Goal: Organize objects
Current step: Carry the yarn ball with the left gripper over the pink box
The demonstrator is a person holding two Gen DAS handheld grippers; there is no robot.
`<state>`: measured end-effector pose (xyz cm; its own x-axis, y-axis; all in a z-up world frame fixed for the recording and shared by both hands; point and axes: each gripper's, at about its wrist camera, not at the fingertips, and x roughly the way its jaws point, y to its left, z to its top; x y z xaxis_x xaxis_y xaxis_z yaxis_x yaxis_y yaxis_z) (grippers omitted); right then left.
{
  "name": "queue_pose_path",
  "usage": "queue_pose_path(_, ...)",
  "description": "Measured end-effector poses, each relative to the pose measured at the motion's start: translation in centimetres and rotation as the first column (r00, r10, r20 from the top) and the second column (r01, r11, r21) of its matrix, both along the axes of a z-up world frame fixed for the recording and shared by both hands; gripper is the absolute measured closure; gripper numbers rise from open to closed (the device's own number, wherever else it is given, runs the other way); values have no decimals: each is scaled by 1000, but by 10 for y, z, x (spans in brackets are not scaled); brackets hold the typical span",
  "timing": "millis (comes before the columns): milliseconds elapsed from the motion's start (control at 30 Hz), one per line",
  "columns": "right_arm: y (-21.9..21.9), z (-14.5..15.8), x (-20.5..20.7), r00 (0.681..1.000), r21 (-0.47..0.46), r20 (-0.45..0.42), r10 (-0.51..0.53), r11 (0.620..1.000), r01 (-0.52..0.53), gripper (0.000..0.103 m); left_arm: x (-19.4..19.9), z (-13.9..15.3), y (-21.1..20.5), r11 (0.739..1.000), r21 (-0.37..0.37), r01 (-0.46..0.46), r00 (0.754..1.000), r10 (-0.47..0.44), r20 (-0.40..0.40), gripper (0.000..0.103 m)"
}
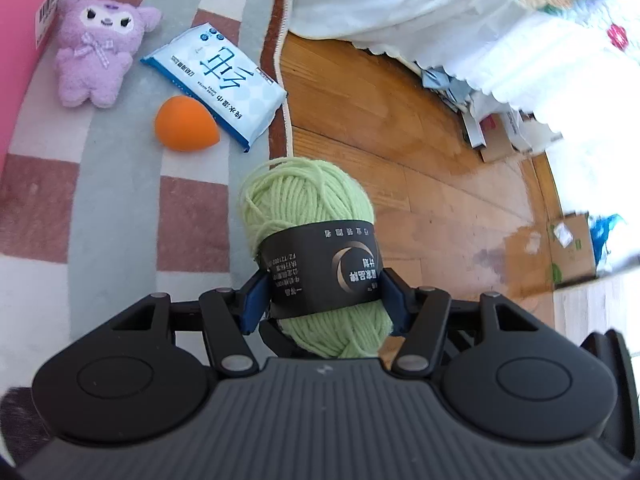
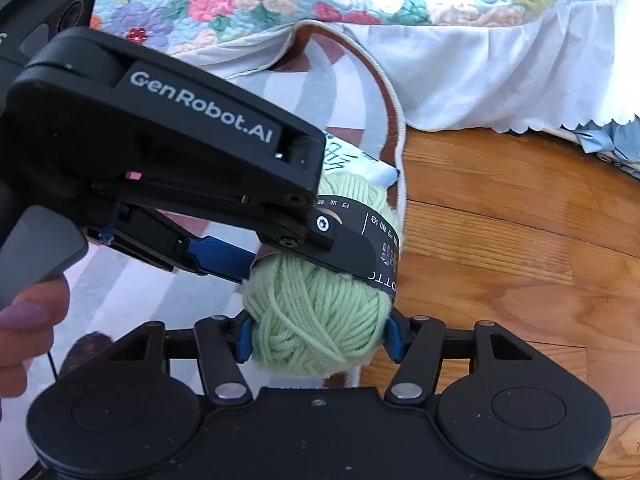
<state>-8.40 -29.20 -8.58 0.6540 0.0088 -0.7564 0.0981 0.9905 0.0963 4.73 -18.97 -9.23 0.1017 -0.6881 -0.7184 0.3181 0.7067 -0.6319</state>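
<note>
Both grippers pinch one green yarn skein: left gripper on its black label, right gripper on its bare end, held above the rug's edge. Farther left lie an orange sponge, wipes pack and purple plush.

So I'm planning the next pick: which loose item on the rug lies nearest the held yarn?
The orange egg-shaped sponge; the wipes pack and purple plush lie farther.

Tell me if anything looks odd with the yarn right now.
Both tongs grip one green yarn ball: the left tongs on its black label, the right tongs on its bare end. A double grip is unusual.
</note>
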Motion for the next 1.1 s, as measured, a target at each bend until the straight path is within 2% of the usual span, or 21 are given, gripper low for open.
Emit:
queue_pose_path(133,5,9,-1,1000,40,-1,5,999,-5,37,-12,16,8,999,34,25,998,-26,52,44)
queue_pose_path(300,21,22,-5,1000,44,-19,17,999,-16,37,-21,32,20,998,56,25,997,-29,68,44)
queue_pose_path(400,28,30,-8,999,65,-28,23,998,-21,37,-24,38,28,998,56,24,997,-27,69,44)
queue_pose_path(900,77,62,-11,990,13,-79,114,994,-113,37,-38,60,79,999,34,-15,999,14,33,44)
queue_pose_path(1100,93,73,-6,984,19,-96,151,989,-150,37,-44,70,99,998,41,-38,998,36,43,43)
